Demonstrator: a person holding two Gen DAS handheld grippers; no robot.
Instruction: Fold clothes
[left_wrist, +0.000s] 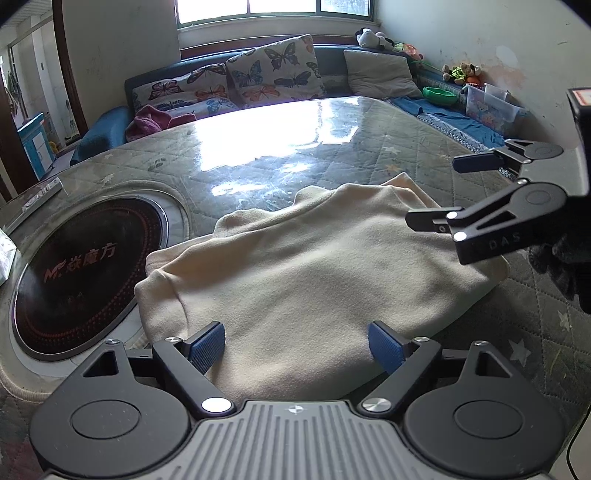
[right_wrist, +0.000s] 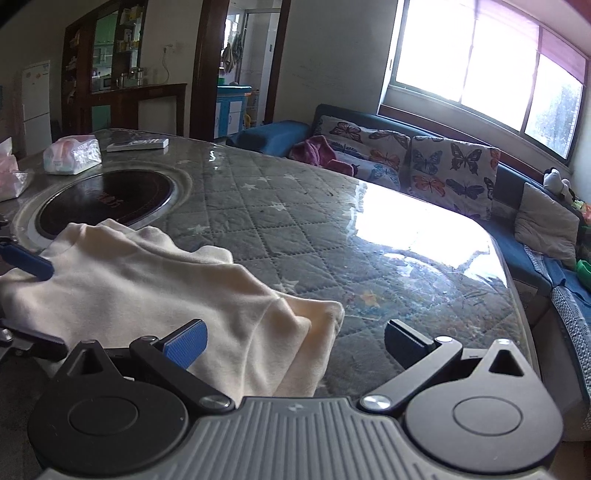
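1. Cream fleece garment (left_wrist: 314, 266), folded into a rough rectangle, lies on the glass-topped surface (left_wrist: 332, 147) over a quilted star-print cover; lower centre of the left wrist view, lower left of the right wrist view (right_wrist: 147, 288).
2. Left gripper (left_wrist: 297, 347): fingers spread wide, blue pads (left_wrist: 208, 345) either side of the garment's near edge, not pinching it.
3. Right gripper (right_wrist: 295, 343): fingers spread; left pad over the garment's corner, right pad over bare surface. In the left wrist view it enters from the right edge (left_wrist: 439, 192), above the garment's far right corner.
4. Round black induction hob (left_wrist: 85, 266) set into the surface, left of the garment, just beside it.
5. Butterfly cushions (left_wrist: 273, 70) on a blue sofa (right_wrist: 517, 184) beyond the surface, under the window (right_wrist: 480, 74).
6. Tissue pack (right_wrist: 72, 155) and remote control (right_wrist: 138, 144), upper left of the right wrist view.
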